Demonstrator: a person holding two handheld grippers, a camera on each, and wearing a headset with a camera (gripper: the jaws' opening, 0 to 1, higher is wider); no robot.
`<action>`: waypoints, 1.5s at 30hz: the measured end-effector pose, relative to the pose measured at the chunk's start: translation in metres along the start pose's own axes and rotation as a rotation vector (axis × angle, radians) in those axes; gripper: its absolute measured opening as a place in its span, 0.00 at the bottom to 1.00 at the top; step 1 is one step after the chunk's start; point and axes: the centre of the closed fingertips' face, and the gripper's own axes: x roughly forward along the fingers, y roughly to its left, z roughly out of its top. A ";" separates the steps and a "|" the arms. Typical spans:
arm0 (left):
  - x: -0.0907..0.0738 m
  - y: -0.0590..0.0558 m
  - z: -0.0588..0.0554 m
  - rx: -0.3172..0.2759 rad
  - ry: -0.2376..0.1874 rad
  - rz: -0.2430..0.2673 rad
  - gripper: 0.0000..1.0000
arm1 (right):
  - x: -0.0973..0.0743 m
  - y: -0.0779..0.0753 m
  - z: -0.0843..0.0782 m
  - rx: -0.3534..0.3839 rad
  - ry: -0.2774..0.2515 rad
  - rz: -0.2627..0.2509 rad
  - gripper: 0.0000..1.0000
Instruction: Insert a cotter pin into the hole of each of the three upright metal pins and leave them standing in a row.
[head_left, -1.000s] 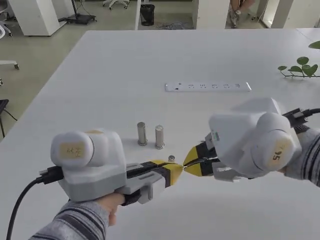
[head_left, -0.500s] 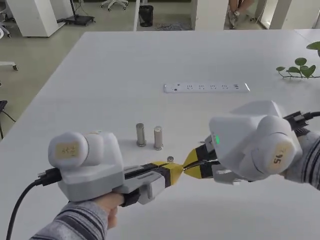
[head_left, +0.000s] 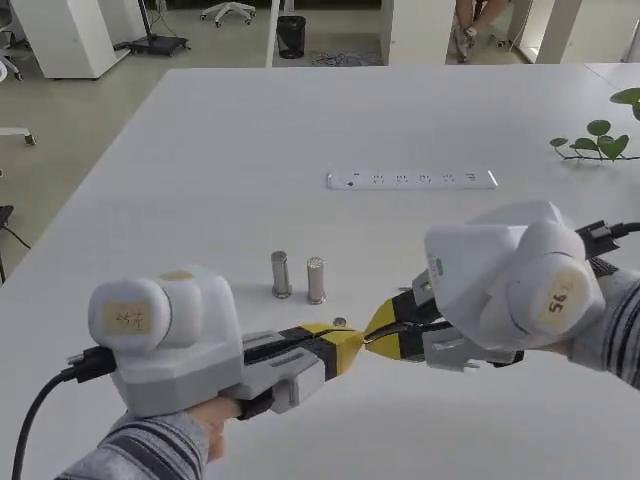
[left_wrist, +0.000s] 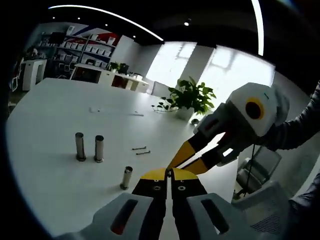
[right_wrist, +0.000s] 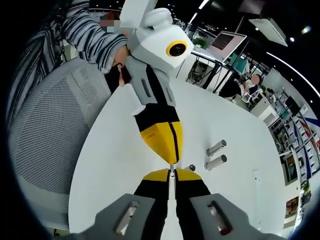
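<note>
Metal pins: three stand on the table (head_left: 300, 130). The left pin (head_left: 281, 274) and the middle pin (head_left: 316, 280) are close together, side by side. The third pin (head_left: 340, 322) is nearer and to the right, out of their line.
Cotter pins: two thin loose pieces (left_wrist: 140, 150) lie flat beyond the pins. I judge them to be spare cotter pins. No pin shows one in its hole.
Left gripper (head_left: 357, 341): jaws pressed together, with its tip just beside the third pin on the near side.
Right gripper (head_left: 376, 335): jaws also closed to a thin slit, tip to tip with the left one. Something very small sits where the tips meet, and I cannot tell if it is a cotter pin.
Change: since a second ago almost nothing has moved. The tips stay joined at the same place and all three pins keep their positions. The small shift of the picture comes from the headset.
Meaning: probably a cotter pin is being passed or re-gripped, so no insertion seems done yet.
Farther: a power strip (head_left: 412, 180) lies across the table, and a plant (head_left: 595, 140) is at the far right.
</note>
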 end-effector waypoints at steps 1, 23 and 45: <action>0.000 0.000 0.001 0.013 -0.003 -0.002 0.00 | 0.000 0.000 0.000 0.020 -0.007 0.000 0.00; -0.010 -0.017 -0.013 0.290 0.073 -0.119 0.00 | 0.001 0.024 0.000 0.316 -0.121 0.151 0.03; -0.022 -0.036 -0.025 0.345 0.098 -0.242 0.00 | 0.003 0.055 0.008 0.378 -0.148 0.310 0.00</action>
